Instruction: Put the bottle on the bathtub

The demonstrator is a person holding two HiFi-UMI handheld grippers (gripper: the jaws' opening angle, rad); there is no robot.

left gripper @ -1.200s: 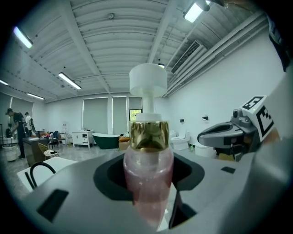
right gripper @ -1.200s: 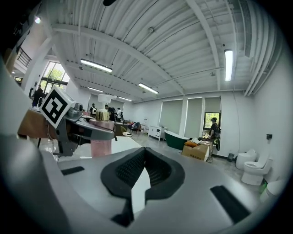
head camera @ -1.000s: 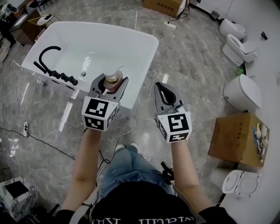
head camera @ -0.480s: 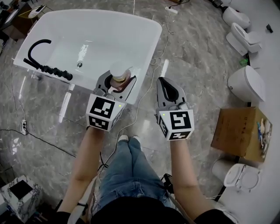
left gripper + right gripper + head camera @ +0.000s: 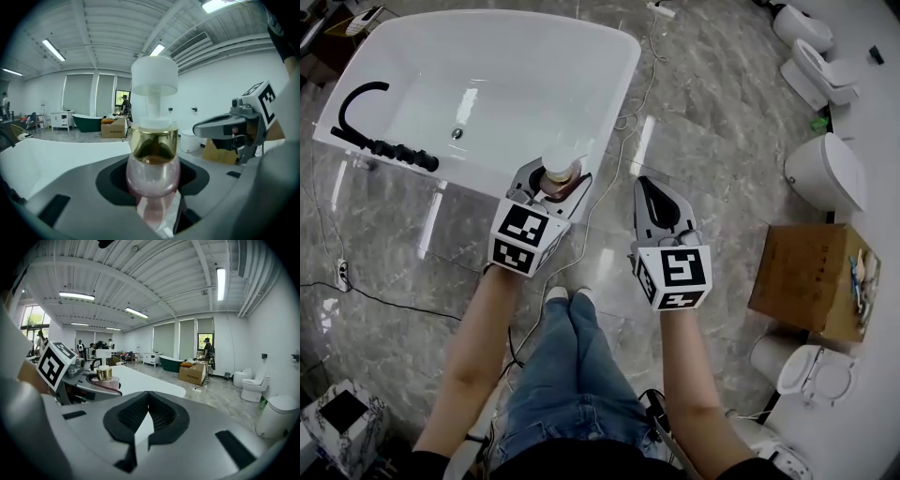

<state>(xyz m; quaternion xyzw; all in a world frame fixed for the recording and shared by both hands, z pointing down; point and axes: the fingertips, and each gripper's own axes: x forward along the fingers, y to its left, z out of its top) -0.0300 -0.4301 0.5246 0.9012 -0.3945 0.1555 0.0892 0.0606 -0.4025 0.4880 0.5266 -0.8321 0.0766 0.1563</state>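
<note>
A pink pump bottle with a gold collar and white pump head stands upright between the jaws of my left gripper, which is shut on it. In the left gripper view the bottle fills the middle, clamped at its body. It hangs over the near rim of the white bathtub. My right gripper is shut with nothing in it, over the floor to the right of the tub. The right gripper view shows its pads closed together and the bottle at left.
A black faucet sits on the tub's left rim. Cables trail across the marble floor. White toilets line the right side, beside a cardboard box. A marble-pattern box stands at lower left.
The tub has drawn nearer and shifted left in the head view. My left gripper with the bottle now sits at the tub's near rim. The right gripper kept its place beside it.
</note>
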